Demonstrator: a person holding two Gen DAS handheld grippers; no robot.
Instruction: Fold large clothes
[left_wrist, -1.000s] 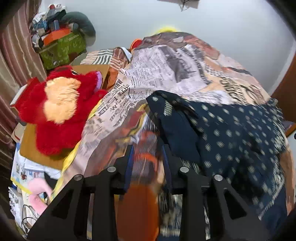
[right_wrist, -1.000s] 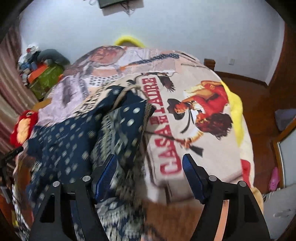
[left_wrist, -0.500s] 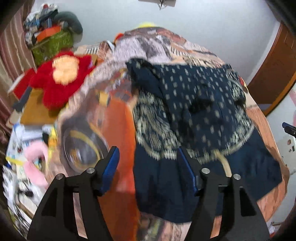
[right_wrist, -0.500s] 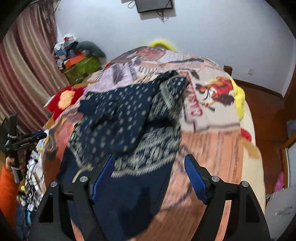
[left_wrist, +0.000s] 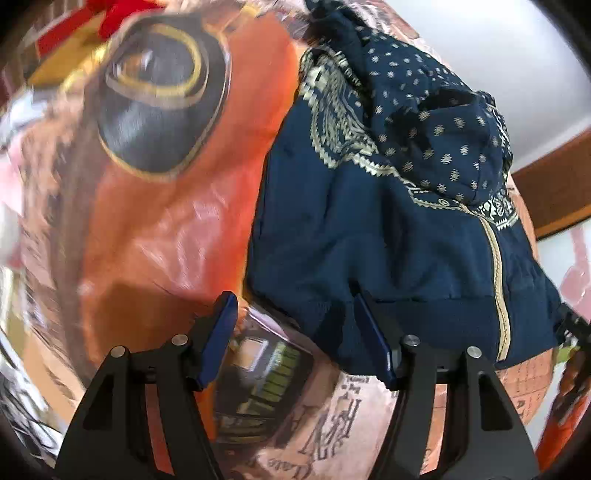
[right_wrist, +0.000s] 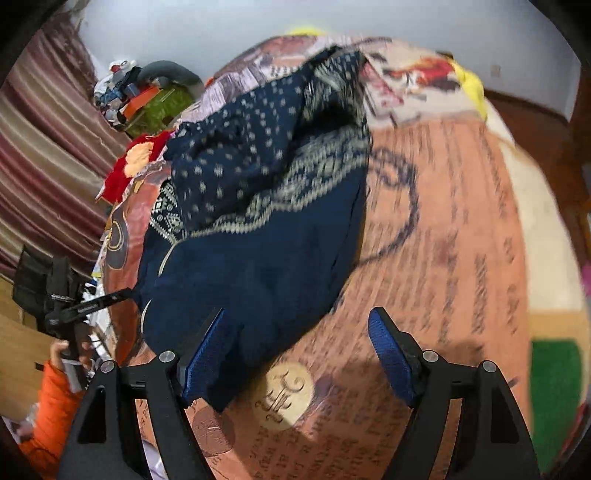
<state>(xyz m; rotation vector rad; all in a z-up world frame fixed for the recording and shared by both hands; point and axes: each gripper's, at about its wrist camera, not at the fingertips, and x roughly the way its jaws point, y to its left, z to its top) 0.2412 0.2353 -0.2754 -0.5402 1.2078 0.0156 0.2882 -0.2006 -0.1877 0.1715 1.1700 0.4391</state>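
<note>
Left wrist view – garment: a navy patterned jacket lies rumpled on the printed bedspread of the bed, hem band nearest the camera, dotted upper part bunched at the far end
Left wrist view – hand-held gripper: the left hand-held gripper has its blue pads apart and empty; the hem's left corner lies between and just beyond them, no pad pressing on it
Left wrist view – axis: the pale zip line runs from hem up toward the collar, so the long axis points away from the camera, leaning slightly right
Right wrist view – garment: the same jacket lies left of centre, its lower edge reaching the near left pad
Right wrist view – hand-held gripper: the right hand-held gripper stands wide apart, nothing held; cloth lies just beside its left finger
Right wrist view – other arm: the left gripper shows at far left, above an orange sleeve
Step, as I judge it: taking the two hem corners
Doing it well: pinch only the jacket's band, not the bedspread under it; grip both corners level, then draw the hem taut before folding along the long axis
</note>
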